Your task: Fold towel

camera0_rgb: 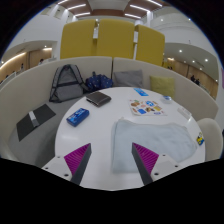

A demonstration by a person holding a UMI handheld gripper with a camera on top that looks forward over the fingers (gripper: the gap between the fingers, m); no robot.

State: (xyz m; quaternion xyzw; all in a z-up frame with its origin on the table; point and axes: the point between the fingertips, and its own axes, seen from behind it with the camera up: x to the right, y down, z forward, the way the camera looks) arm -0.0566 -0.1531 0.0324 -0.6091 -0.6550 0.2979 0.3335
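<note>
A pale grey towel (150, 136) lies flat on the round white table (100, 125), ahead of my right finger and partly beyond it. My gripper (112, 158) is open and empty, held above the table's near edge. Its two fingers with magenta pads (76, 157) stand wide apart with bare table between them. The left finger is clear of the towel; the right pad's tip overlaps the towel's near edge in the view.
On the table lie a blue box (78, 117), a dark notebook (98, 98), a dark flat device (34, 121) at the left, and coloured cards (150, 104) beyond the towel. A white cup (209, 132) stands at the right. Yellow screens (110, 40) and chairs stand behind.
</note>
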